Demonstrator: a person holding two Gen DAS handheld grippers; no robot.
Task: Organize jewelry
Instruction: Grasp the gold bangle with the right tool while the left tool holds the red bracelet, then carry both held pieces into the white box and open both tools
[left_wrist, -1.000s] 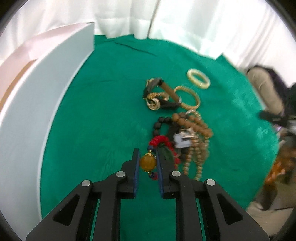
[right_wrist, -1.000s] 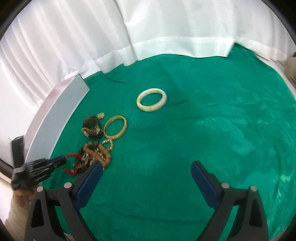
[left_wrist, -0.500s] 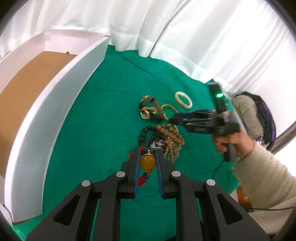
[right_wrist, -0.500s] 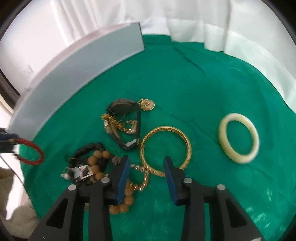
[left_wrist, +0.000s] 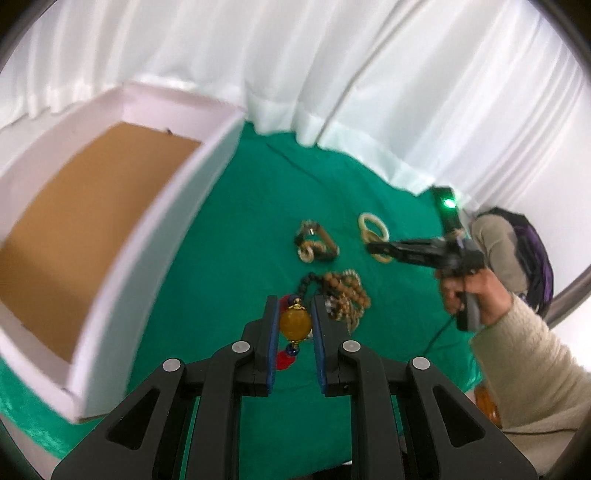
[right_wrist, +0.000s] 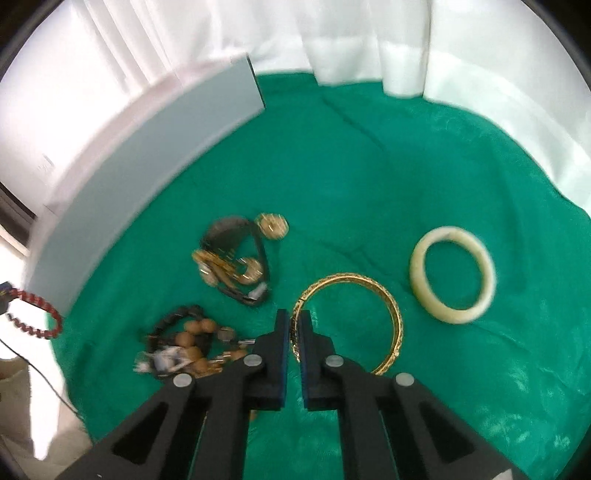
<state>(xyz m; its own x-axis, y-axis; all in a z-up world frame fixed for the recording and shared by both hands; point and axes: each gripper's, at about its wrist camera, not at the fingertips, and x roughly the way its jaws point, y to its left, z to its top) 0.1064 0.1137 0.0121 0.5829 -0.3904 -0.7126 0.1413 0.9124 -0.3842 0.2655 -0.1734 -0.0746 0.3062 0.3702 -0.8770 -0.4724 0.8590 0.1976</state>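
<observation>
My left gripper (left_wrist: 294, 325) is shut on the amber bead (left_wrist: 294, 325) of a red beaded bracelet (right_wrist: 37, 325) and holds it above the green cloth, right of the white box (left_wrist: 122, 236) with a brown floor. My right gripper (right_wrist: 294, 332) is shut on the rim of the gold bangle (right_wrist: 384, 306), which lies on the cloth. The right gripper also shows in the left wrist view (left_wrist: 373, 246). A cream bangle (right_wrist: 453, 274) lies to the bangle's right. A pile of wooden and black beads (right_wrist: 188, 347) lies to its left.
A dark watch tangled with a gold chain (right_wrist: 236, 258) lies behind the bead pile, with a small gold pendant (right_wrist: 272, 226) beside it. White curtains (left_wrist: 332, 74) hang behind the green cloth (right_wrist: 369, 184). The person's sleeve (left_wrist: 524, 369) is at the right.
My left gripper has lifted the red bracelet higher and back, toward the white box. My right gripper has moved onto the gold bangle and closed on its rim.
</observation>
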